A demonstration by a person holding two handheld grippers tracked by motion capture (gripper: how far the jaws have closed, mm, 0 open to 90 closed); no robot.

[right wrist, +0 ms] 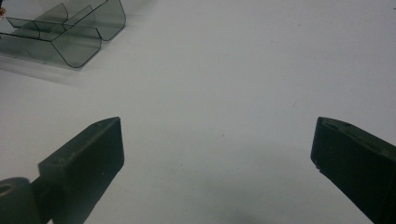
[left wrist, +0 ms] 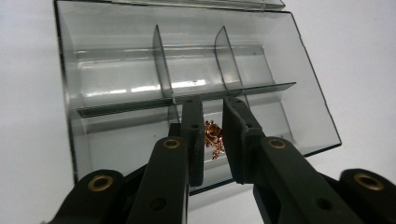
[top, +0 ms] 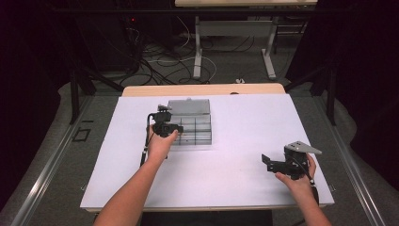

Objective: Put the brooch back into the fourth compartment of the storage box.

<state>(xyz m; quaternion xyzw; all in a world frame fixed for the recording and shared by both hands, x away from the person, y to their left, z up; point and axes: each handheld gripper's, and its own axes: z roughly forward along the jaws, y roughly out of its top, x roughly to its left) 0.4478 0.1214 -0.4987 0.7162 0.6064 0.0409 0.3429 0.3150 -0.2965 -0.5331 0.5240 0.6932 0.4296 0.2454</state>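
A clear grey plastic compartment box (top: 200,134) lies open on the white table, its lid (top: 188,107) folded back. In the left gripper view its dividers (left wrist: 161,65) split it into several bare cells. My left gripper (top: 175,128) hovers at the box's near left edge. Its jaws (left wrist: 212,105) stand close together, shut on a small copper-coloured metal piece (left wrist: 214,137) over a near cell. My right gripper (top: 267,162) rests low at the table's right front, away from the box. Its jaws (right wrist: 215,135) stand wide open over bare tabletop, and a corner of the box (right wrist: 70,32) shows at the upper left of its view.
The white table surface (top: 235,117) spreads around the box, with a wooden edge (top: 202,89) at the back. Beyond it are a floor with cables (top: 160,66) and another table's legs (top: 269,56). Dark stands flank the table on both sides.
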